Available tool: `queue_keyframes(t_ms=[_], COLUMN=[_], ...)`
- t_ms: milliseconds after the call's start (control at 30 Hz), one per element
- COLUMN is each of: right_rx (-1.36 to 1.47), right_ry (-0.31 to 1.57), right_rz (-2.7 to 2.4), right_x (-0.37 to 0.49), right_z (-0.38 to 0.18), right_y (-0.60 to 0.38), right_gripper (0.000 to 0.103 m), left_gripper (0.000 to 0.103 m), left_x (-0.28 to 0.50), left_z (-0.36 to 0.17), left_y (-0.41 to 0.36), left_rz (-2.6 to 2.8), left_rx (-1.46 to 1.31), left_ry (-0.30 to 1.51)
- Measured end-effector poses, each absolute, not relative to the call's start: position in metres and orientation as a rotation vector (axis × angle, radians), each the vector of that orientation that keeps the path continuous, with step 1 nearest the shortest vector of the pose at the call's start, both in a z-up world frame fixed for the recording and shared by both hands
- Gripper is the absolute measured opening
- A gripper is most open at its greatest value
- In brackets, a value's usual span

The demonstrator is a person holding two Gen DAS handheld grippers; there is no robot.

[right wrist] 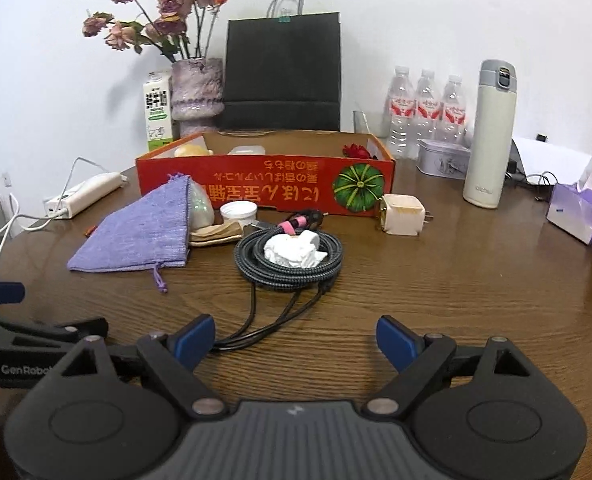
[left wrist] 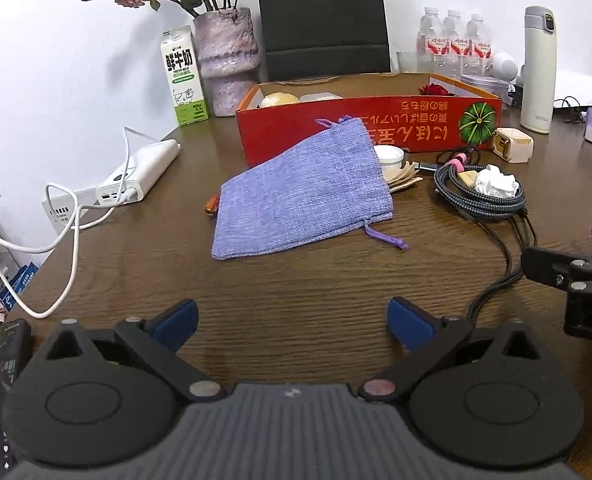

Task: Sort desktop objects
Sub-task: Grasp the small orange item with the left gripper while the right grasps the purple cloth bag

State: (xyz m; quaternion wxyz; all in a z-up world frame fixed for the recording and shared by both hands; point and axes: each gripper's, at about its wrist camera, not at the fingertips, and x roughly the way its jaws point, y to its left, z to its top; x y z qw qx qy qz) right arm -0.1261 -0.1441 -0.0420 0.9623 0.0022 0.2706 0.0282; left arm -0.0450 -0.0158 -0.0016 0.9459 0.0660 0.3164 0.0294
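Note:
A purple drawstring pouch (left wrist: pixel 304 196) (right wrist: pixel 140 232) lies on the brown table in front of a red cardboard box (left wrist: pixel 376 124) (right wrist: pixel 264 184). A coiled grey cable (left wrist: pixel 480 196) (right wrist: pixel 288 258) holds a crumpled white tissue (left wrist: pixel 496 186) (right wrist: pixel 292 250). A cream charger plug (left wrist: pixel 512 144) (right wrist: pixel 402 214) and a small white lid (left wrist: pixel 388 156) (right wrist: pixel 238 212) lie by the box. My left gripper (left wrist: pixel 292 320) is open and empty, short of the pouch. My right gripper (right wrist: pixel 296 340) is open and empty, short of the cable.
A flower vase (right wrist: pixel 196 92), milk carton (left wrist: pixel 184 80), black bag (right wrist: pixel 282 72), water bottles (right wrist: pixel 426 108), white flask (right wrist: pixel 490 136), tin (right wrist: pixel 442 158) and tissue pack (right wrist: pixel 580 212) stand around. A power bank (left wrist: pixel 140 176) with white cables sits left. A phone (left wrist: pixel 0 364) lies near left.

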Motion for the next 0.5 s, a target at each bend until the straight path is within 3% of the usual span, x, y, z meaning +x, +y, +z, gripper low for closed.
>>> queue_keyframes(t_ms=[200, 267, 333, 367, 400, 467, 500], right_rx=[0.055, 0.074, 0.132, 0.157, 0.164, 0.141, 0.128], right_ry=[0.546, 0.548, 0.557, 0.550, 0.545, 0.543, 0.536], right_rz=[0.052, 0.076, 0.149, 0.193, 0.227, 0.281, 0.302], right_x=[-0.124, -0.123, -0.117, -0.113, -0.106, -0.089, -0.078], right_z=[-0.040, -0.037, -0.029, -0.023, -0.017, -0.009, -0.008], right_y=[-0.152, -0.155, -0.159, -0.158, -0.154, -0.139, -0.130], right_gripper=[0.088, 0.087, 0.078, 0.063, 0.055, 0.055, 0.055], left_gripper=[0.096, 0.074, 0.062, 0.054, 0.049, 0.036, 0.036], left_x=[-0.043, -0.025, 0.000, 0.012, 0.022, 0.045, 0.053], left_z=[0.022, 0.034, 0.038, 0.036, 0.034, 0.027, 0.024], left_y=[0.018, 0.042, 0.063, 0.070, 0.075, 0.083, 0.088], left_rz=[0.001, 0.001, -0.006, 0.000, 0.011, -0.011, -0.016], left_rx=[0.029, -0.022, -0.055, -0.058, -0.060, -0.072, -0.089], left_ry=[0.495, 0.528, 0.589, 0.616, 0.636, 0.681, 0.695])
